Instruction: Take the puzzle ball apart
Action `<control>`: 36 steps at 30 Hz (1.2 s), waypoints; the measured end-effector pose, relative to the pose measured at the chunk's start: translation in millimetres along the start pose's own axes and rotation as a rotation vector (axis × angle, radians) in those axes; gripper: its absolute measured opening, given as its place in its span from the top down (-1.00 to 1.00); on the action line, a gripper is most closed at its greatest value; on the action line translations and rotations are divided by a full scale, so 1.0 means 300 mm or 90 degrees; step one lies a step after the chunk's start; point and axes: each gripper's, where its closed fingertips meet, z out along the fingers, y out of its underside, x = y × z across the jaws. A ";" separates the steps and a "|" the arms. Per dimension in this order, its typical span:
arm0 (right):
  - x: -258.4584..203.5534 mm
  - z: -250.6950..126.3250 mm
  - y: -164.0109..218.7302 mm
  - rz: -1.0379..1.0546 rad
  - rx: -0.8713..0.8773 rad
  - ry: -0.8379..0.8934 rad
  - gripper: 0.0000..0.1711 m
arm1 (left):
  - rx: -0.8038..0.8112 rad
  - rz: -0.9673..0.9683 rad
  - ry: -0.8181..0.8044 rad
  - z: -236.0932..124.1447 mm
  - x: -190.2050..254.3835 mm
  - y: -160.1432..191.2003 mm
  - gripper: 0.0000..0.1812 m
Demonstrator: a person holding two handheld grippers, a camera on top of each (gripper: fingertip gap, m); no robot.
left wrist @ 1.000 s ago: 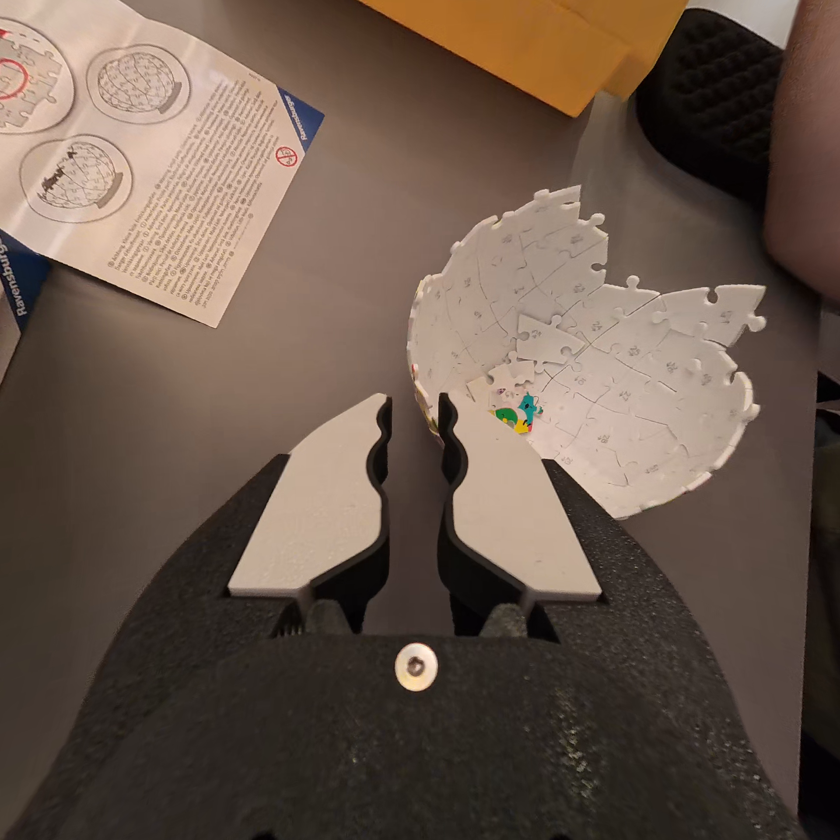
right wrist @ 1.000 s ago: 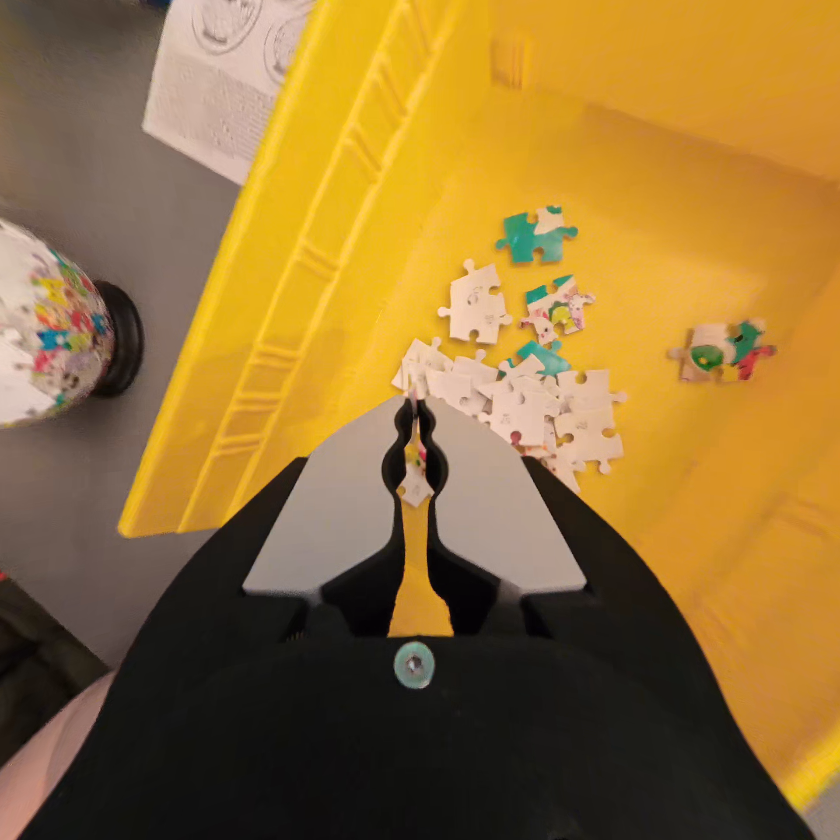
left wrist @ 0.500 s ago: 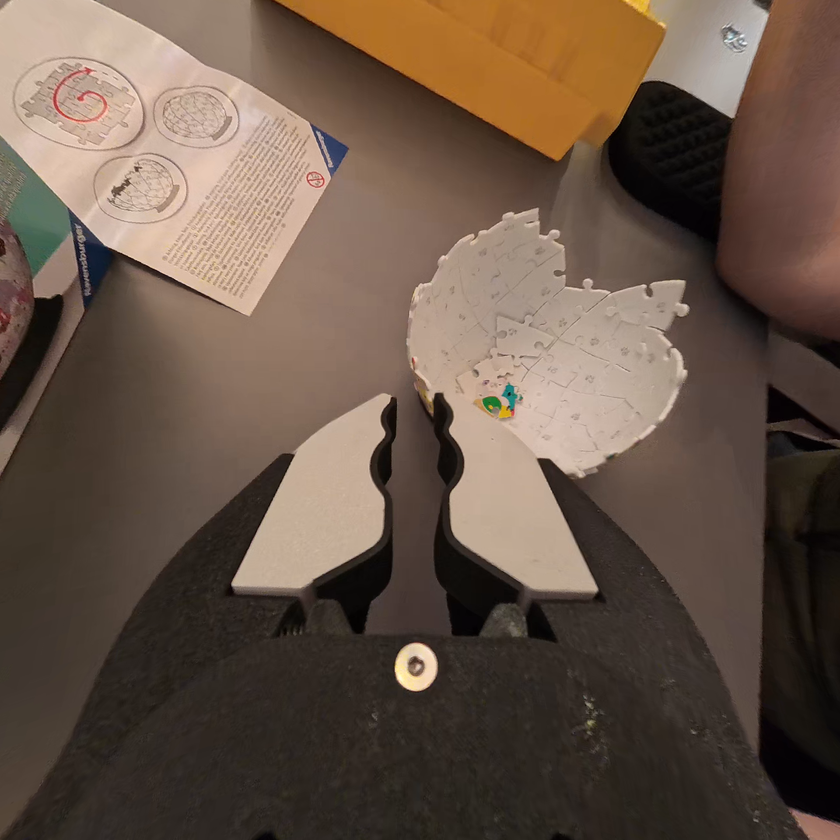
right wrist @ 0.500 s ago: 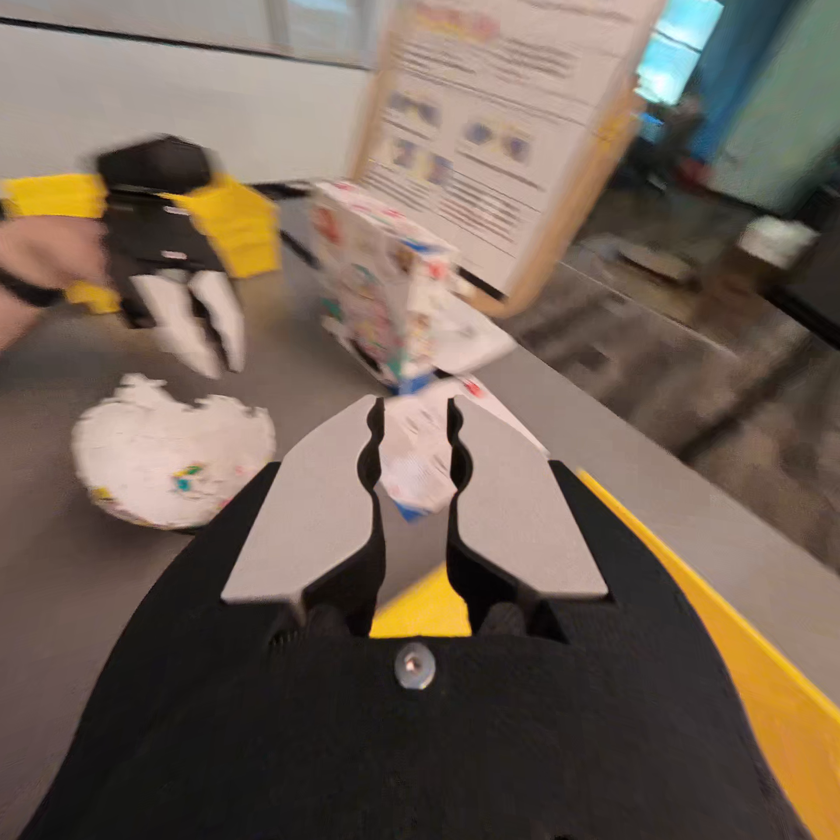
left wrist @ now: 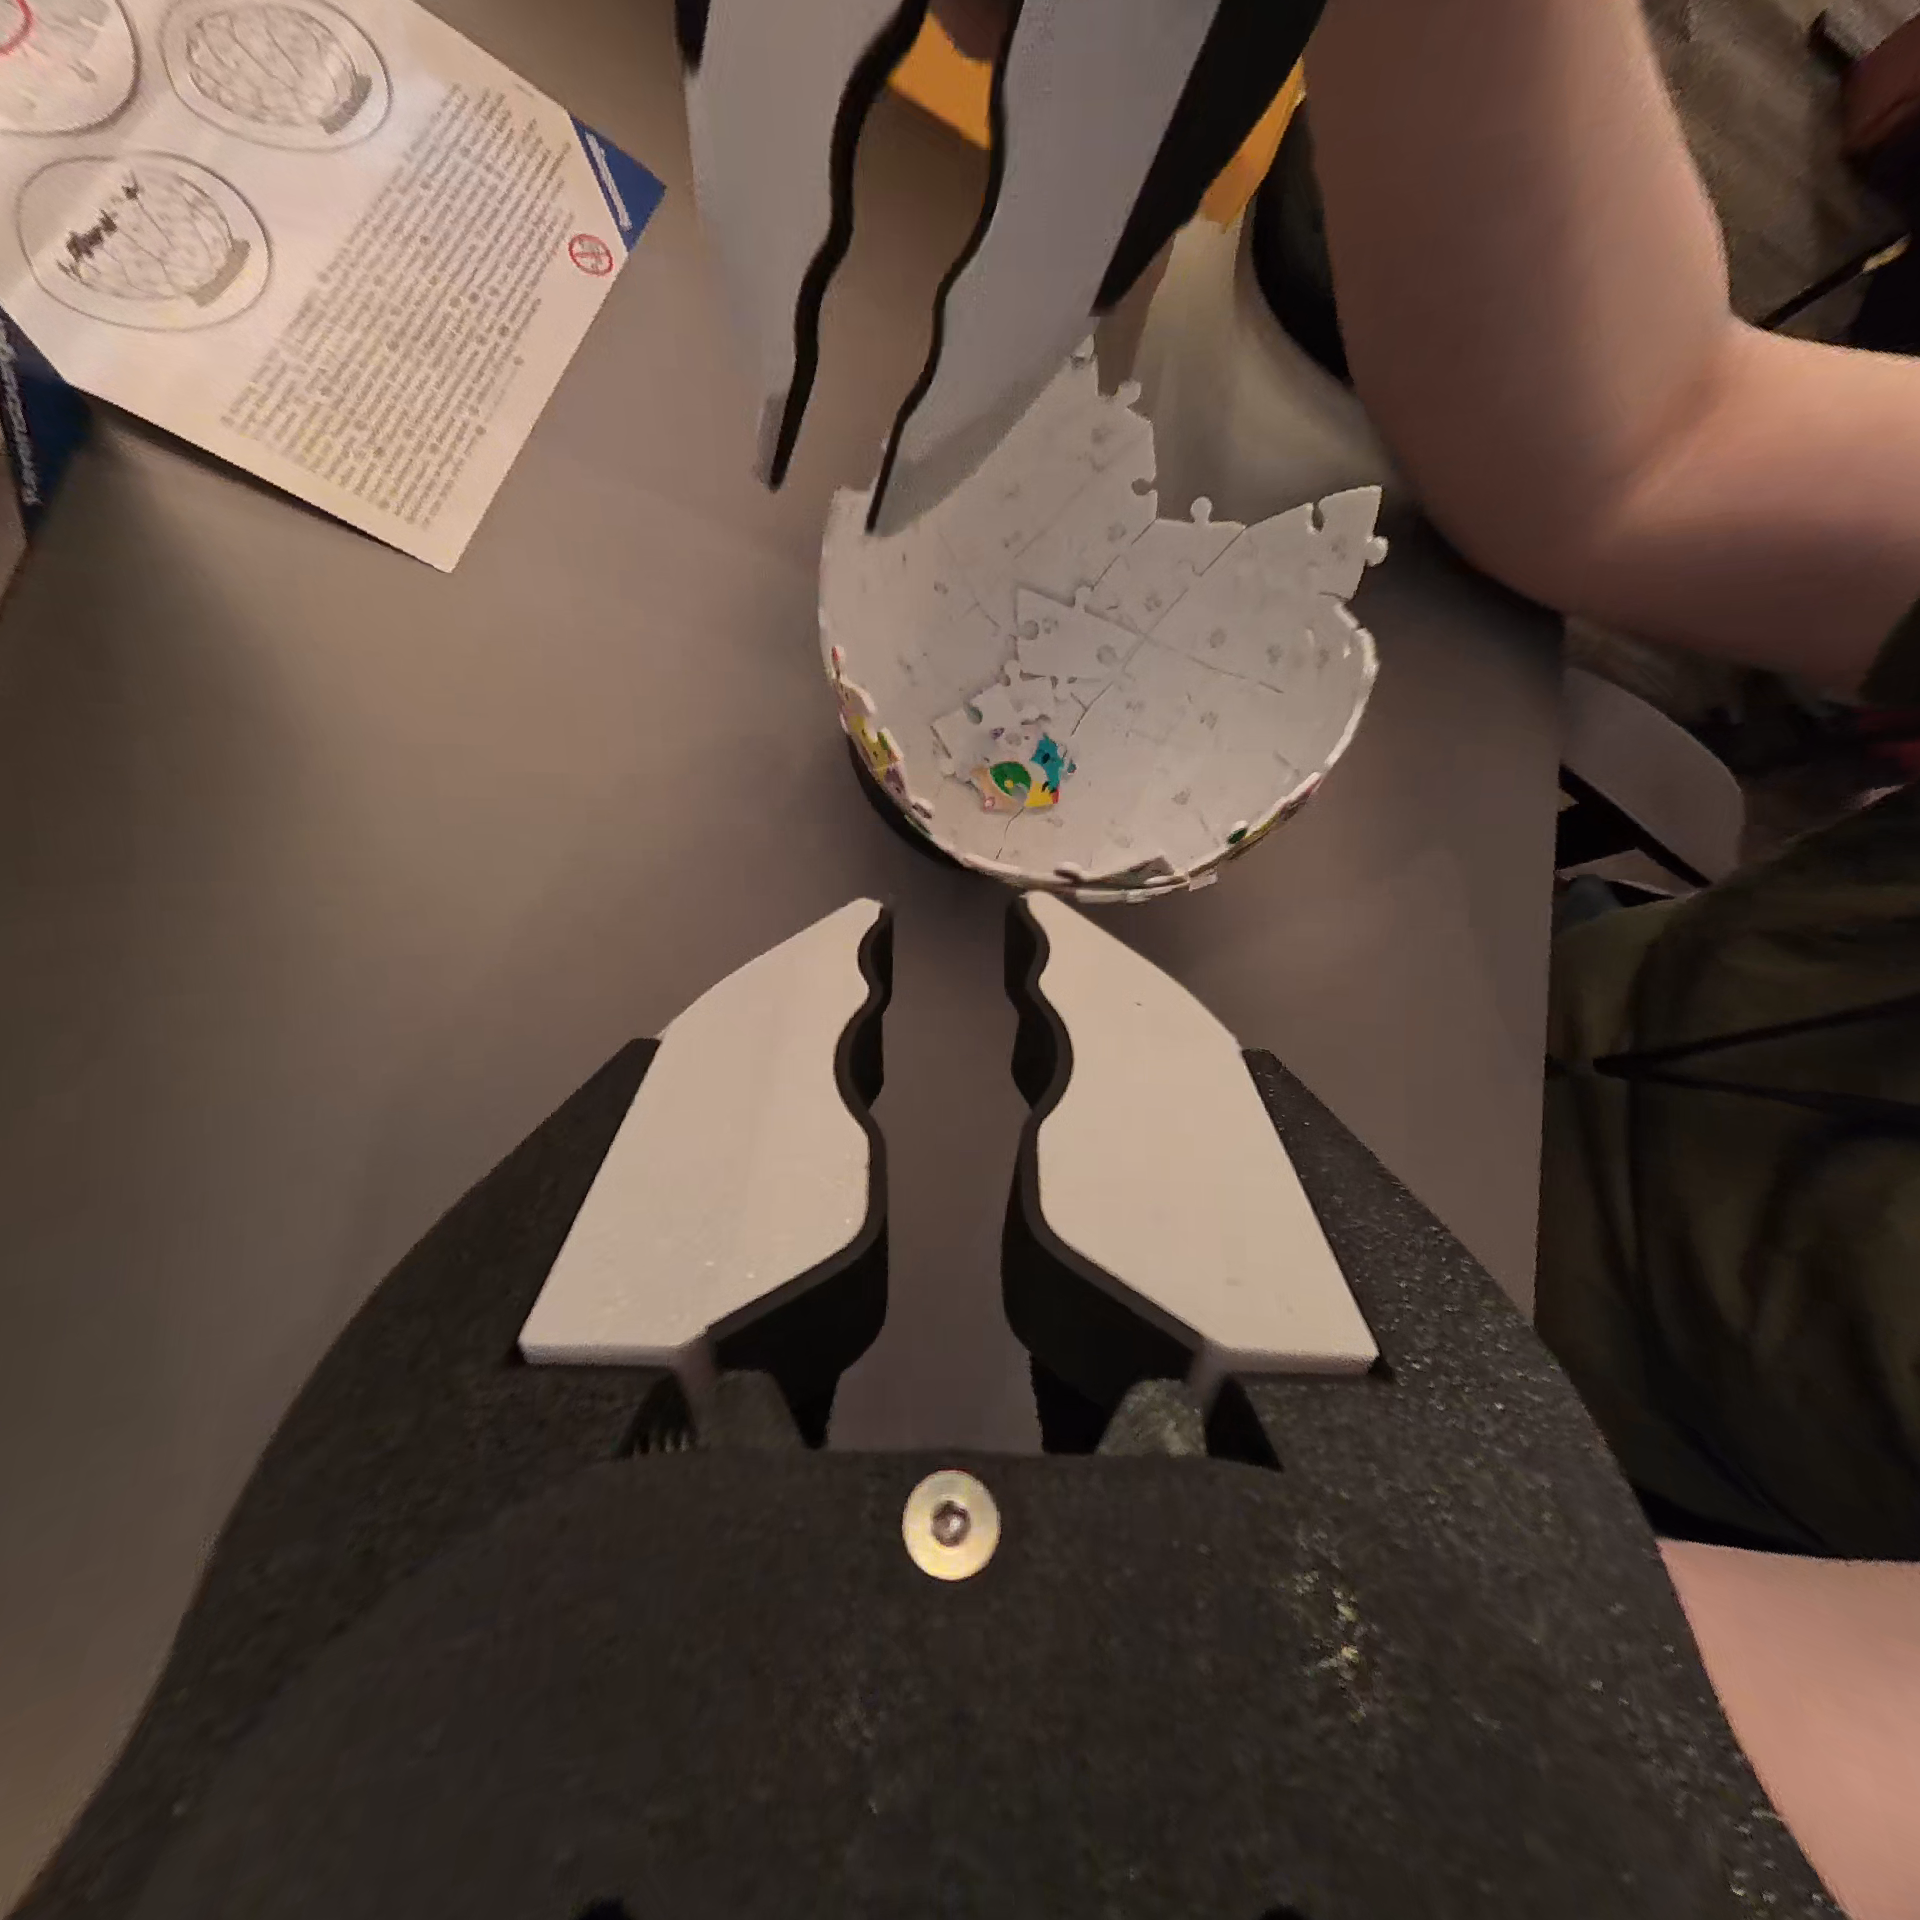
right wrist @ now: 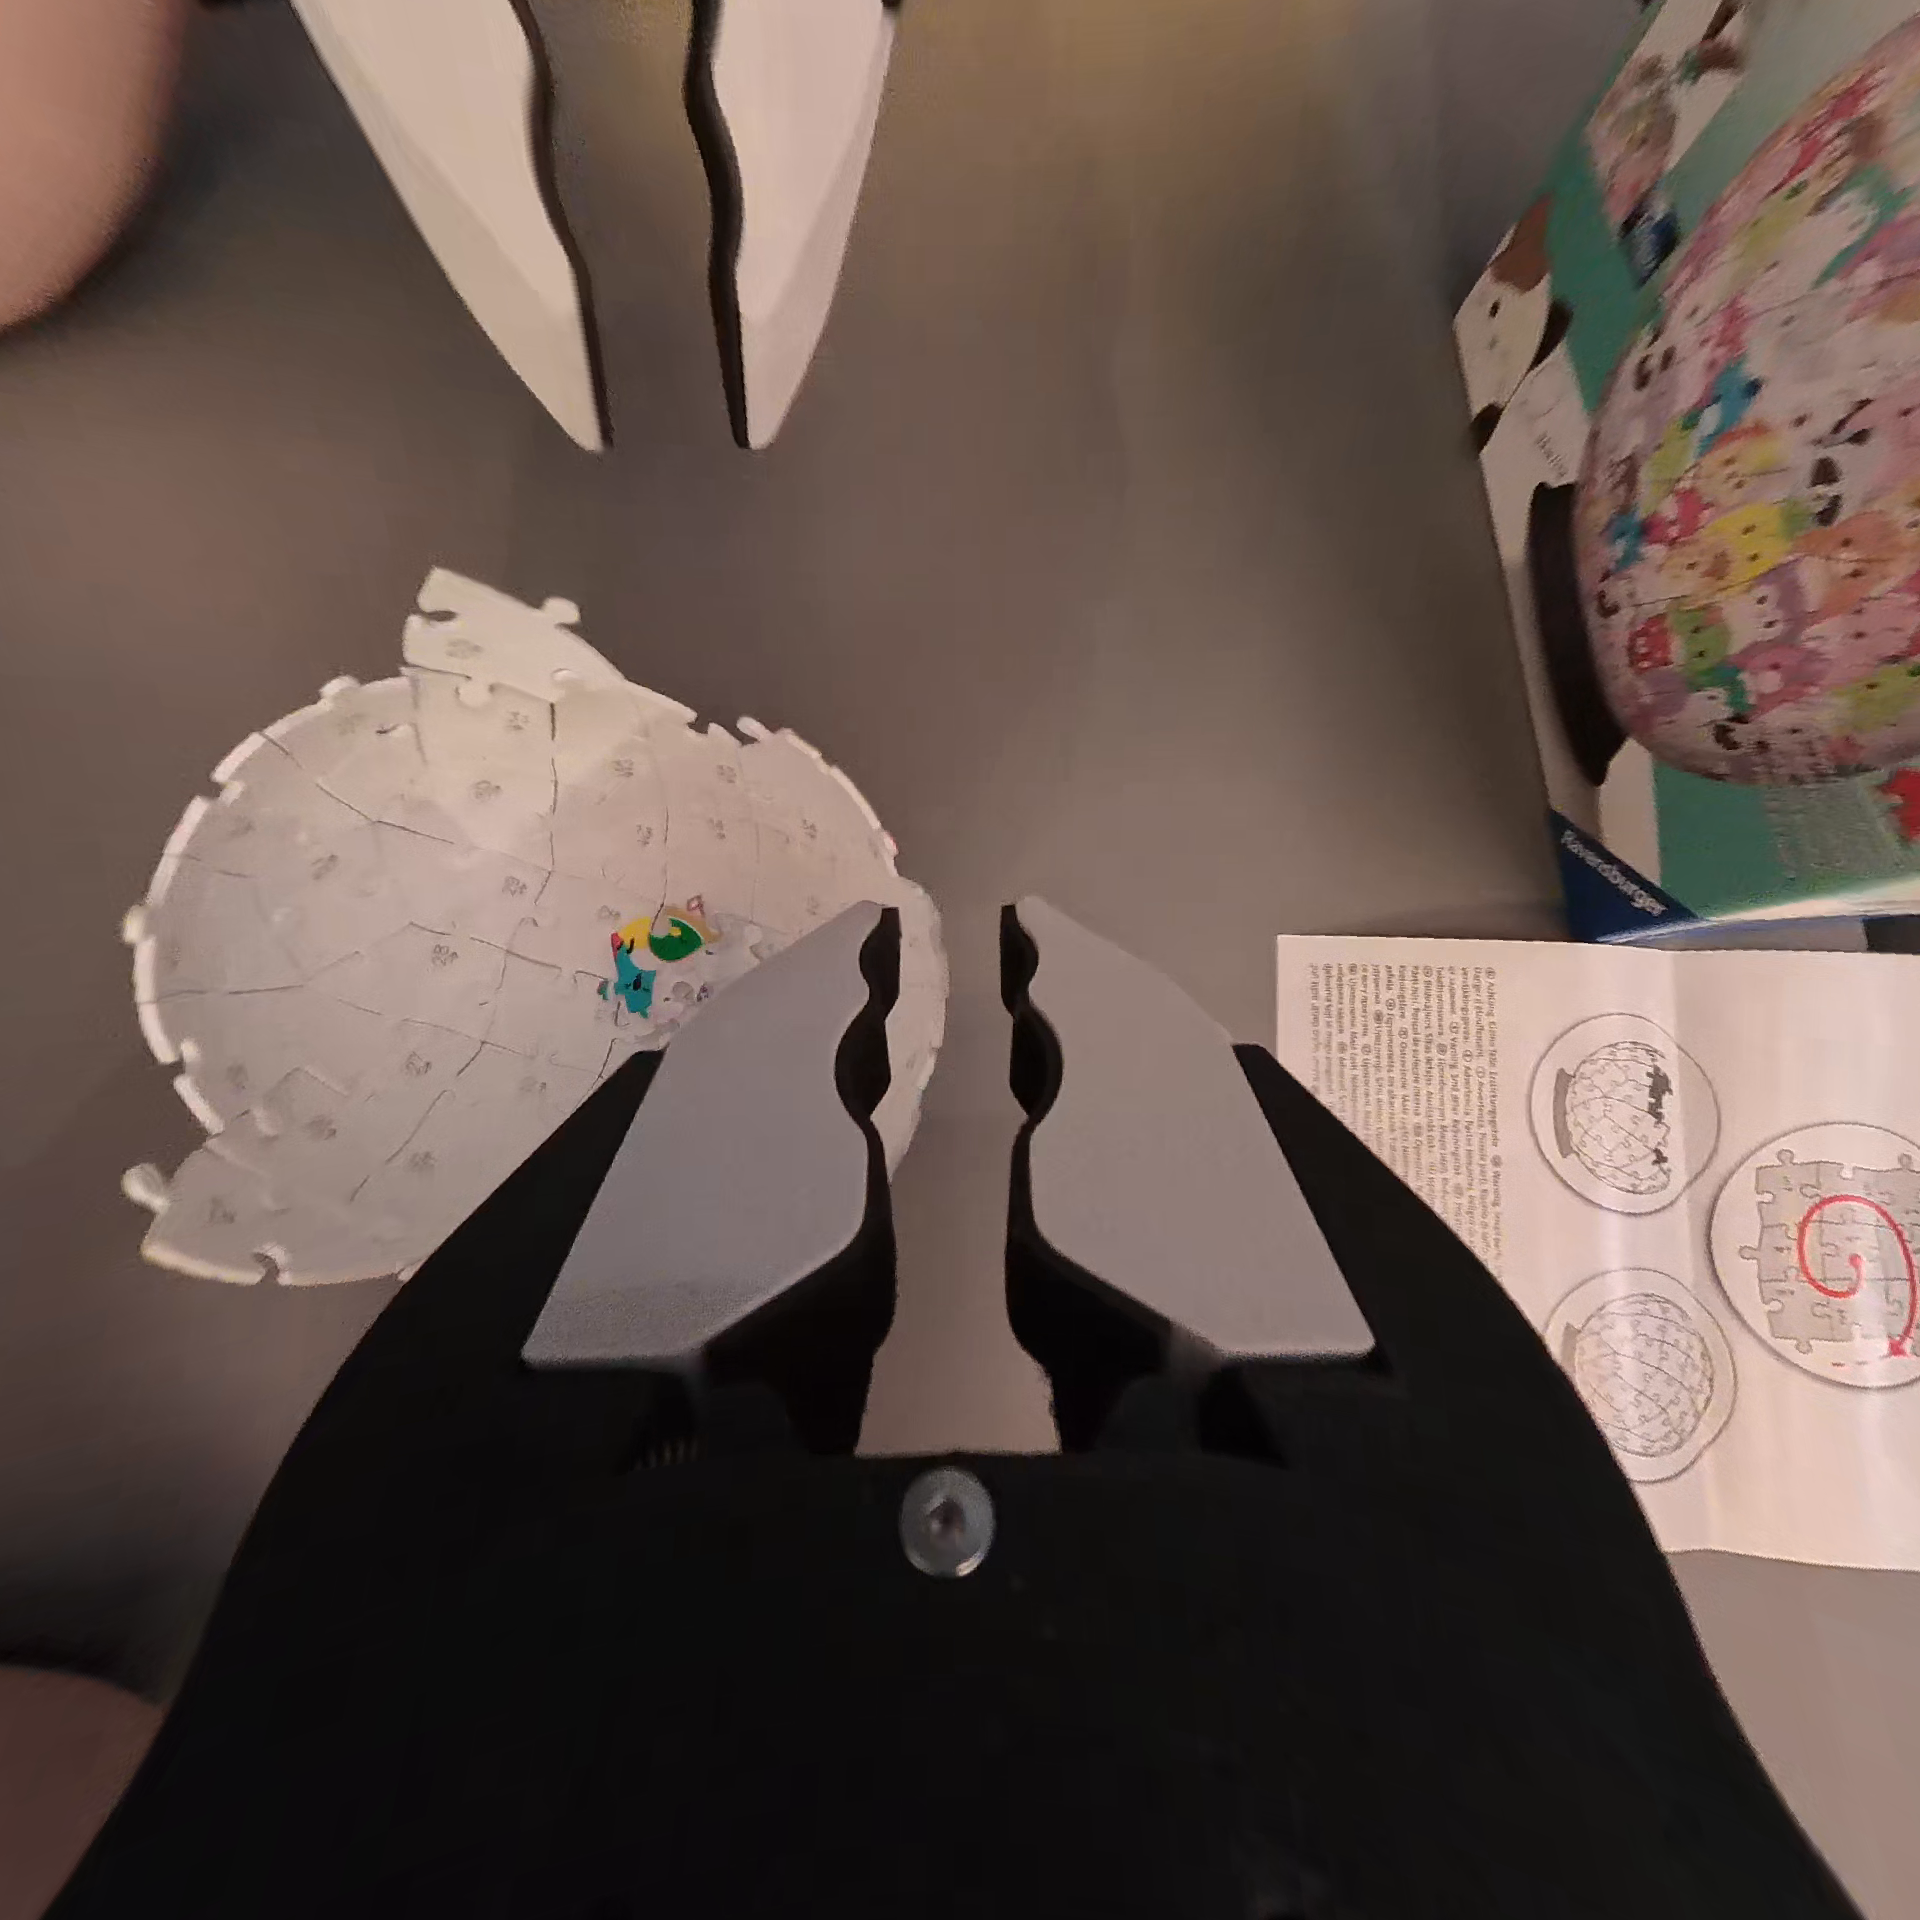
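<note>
Puzzle ball [left wrist: 1101, 665] down to an open half-shell, white inside up, sitting mid-desk [left wrist: 312, 831] on what looks like a dark stand, only a sliver of it showing under the near rim. Jagged rim, tabs sticking out, tallest flap on the side toward the person's forearm [left wrist: 1558, 416]. Couple of loose pcs [left wrist: 1013, 764] lying in the bottom of the bowl, one printed side up w/ green, teal, yellow.

Left gripper [left wrist: 943, 914] hovering just short of the shell's near rim, fingers a narrow gap apart, nothing between them. Parked there prob. to steady the shell or take the near edge next. Right gripper [right wrist: 943, 920] coming in from the opposite side, also narrowly parted and empty; one finger [right wrist: 748, 1091] overlapping the shell rim in its own view, contact impossible to tell. In left wrist view its tips sit right at the far rim, so likely lining up to pinch an edge pc. Two grippers facing each other across the shell: good setup for hold-one-side, pull-the-other.

Instruction leaflet [left wrist: 312, 270] flat toward the far left corner as seen from the left wrist, diagrams of a ball and a spiral arrow, small print. Puzzle box [right wrist: 1714, 520] beside it, teal, w/ picture of the finished multicolour ball. Both carry maker's branding and text, not repeated here. Yellow bin [left wrist: 935, 73] barely visible at the far edge behind the right gripper, prob. where pcs go.

Judgement: over half done, lower bowl left.
</note>
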 end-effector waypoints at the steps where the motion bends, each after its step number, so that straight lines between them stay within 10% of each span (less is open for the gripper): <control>1: -0.004 0.013 0.006 0.001 -0.020 -0.006 0.79 | 0.009 -0.001 0.005 -0.004 0.005 -0.010 0.78; 17: -0.068 -0.086 0.199 0.366 -0.267 0.064 0.95 | 0.005 -0.004 -0.042 -0.001 -0.007 -0.031 0.76; 36: -0.012 -0.135 0.023 0.147 -0.103 0.105 0.82 | 0.067 -0.061 -0.016 0.027 0.021 -0.099 0.68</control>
